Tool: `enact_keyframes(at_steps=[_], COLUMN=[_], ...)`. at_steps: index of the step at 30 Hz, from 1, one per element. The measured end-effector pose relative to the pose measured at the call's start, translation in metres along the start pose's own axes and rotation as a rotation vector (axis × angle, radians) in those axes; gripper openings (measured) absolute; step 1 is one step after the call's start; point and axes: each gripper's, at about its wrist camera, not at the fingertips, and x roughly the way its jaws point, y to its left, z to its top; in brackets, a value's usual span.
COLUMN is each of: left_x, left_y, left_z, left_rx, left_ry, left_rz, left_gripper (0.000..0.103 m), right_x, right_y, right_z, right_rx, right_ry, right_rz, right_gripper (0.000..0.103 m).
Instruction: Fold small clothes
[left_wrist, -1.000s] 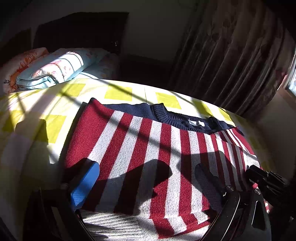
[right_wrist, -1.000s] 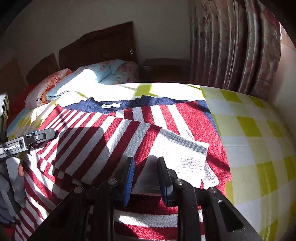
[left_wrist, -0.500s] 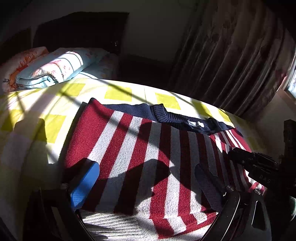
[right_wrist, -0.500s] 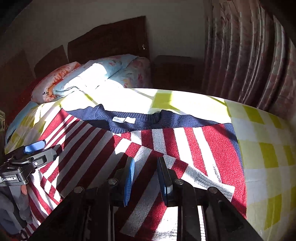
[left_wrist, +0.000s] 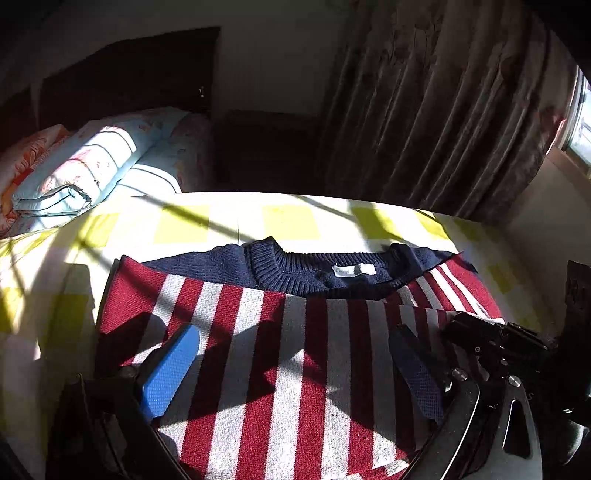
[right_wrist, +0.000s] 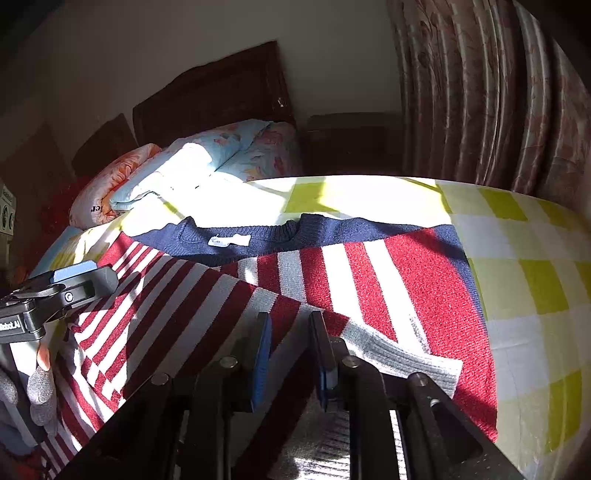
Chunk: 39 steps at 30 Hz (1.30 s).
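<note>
Garment: the striped sweater (left_wrist: 295, 354) lies flat on the bed (right_wrist: 524, 266), navy collar (left_wrist: 325, 273) at the far side, label showing.
Step in hand: I judge I'm folding the sleeve (right_wrist: 192, 314) across the body; it lies diagonally over the front, its grey cuff (right_wrist: 402, 358) resting on the red stripes.
Right gripper (right_wrist: 291, 354): my jaws stand only a narrow gap apart with the sleeve fabric running between them; I can't tell whether they actually pinch it.
Left gripper (left_wrist: 295, 369): jaws spread wide, grasping nothing, hovering low over the sweater's body.
Other gear: my right gripper shows at the right edge of the left view, over the sweater's side.
Next move: as I judge it, lay the sleeve flat along the body, let go, then take the hem (left_wrist: 369, 469) with both grippers and fold towards the collar, keeping the edges square.
</note>
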Motion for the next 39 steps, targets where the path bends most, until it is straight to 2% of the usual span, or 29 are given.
enact_keyframes(at_steps=[2, 3, 8, 12, 13, 15, 19, 22, 23, 25, 26, 28, 30, 31, 34, 36, 37, 39], left_x=[0.030, 0.033, 0.017, -0.003, -0.002, -0.002, 0.004, 0.001, -0.001, -0.002, -0.003, -0.002, -0.002, -0.002, -0.004, -0.005, -0.009, -0.030], left_y=[0.005, 0.004, 0.016, 0.062, 0.075, 0.080, 0.068, 0.073, 0.076, 0.080, 0.081, 0.080, 0.080, 0.081, 0.083, 0.083, 0.083, 0.080], left_z=[0.002, 0.003, -0.002, -0.008, -0.013, -0.016, -0.014, -0.016, -0.017, -0.017, -0.017, -0.016, -0.015, -0.014, -0.016, -0.016, -0.018, -0.025], left_rx=[-0.012, 0.013, -0.008, -0.167, -0.212, -0.208, -0.156, -0.186, -0.201, -0.221, -0.224, -0.224, -0.227, -0.229, -0.241, -0.243, -0.250, -0.276], left_ry=[0.059, 0.041, 0.008, -0.043, -0.038, -0.057, -0.033, -0.052, -0.060, -0.071, -0.074, -0.073, -0.072, -0.074, -0.082, -0.086, -0.101, -0.151], left_rz=[0.064, 0.093, 0.085, 0.109, 0.079, 0.071, 0.137, 0.105, 0.090, 0.076, 0.075, 0.078, 0.079, 0.077, 0.062, 0.057, 0.060, 0.139], left_gripper=[0.103, 0.103, 0.103, 0.103, 0.103, 0.103, 0.103, 0.103, 0.103, 0.103, 0.103, 0.103, 0.103, 0.103, 0.103, 0.103, 0.103, 0.103], right_x=[0.000, -0.001, -0.001, -0.001, -0.001, -0.001, 0.000, -0.007, -0.014, -0.030, -0.036, -0.039, -0.025, -0.024, -0.026, -0.034, -0.039, -0.044], right_y=[-0.004, -0.006, -0.010, -0.012, -0.013, -0.015, -0.020, -0.028, -0.031, -0.030, -0.026, -0.014, 0.002, 0.007, 0.006, 0.005, 0.006, 0.007], right_z=[0.000, 0.000, -0.001, -0.001, -0.001, -0.001, -0.001, -0.003, -0.005, -0.010, -0.012, -0.017, -0.022, -0.025, -0.025, -0.028, -0.031, -0.039], right_rx=[0.022, 0.033, 0.059, 0.072, 0.077, 0.090, 0.117, 0.162, 0.176, 0.187, 0.175, 0.110, -0.006, -0.059, -0.074, -0.047, -0.043, -0.043], right_ry=[-0.002, -0.003, -0.005, -0.007, -0.008, -0.009, -0.013, -0.048, -0.079, -0.144, -0.159, -0.123, -0.007, 0.000, 0.012, 0.017, 0.014, 0.024], right_rz=[0.026, 0.038, 0.067, 0.081, 0.086, 0.100, 0.129, 0.150, 0.121, 0.045, 0.042, 0.005, -0.089, -0.120, -0.149, -0.223, -0.232, -0.188], right_gripper=[0.020, 0.020, 0.020, 0.020, 0.020, 0.020, 0.020, 0.020, 0.024, 0.025, 0.025, 0.025, 0.026, 0.025, 0.025, 0.025, 0.025, 0.025])
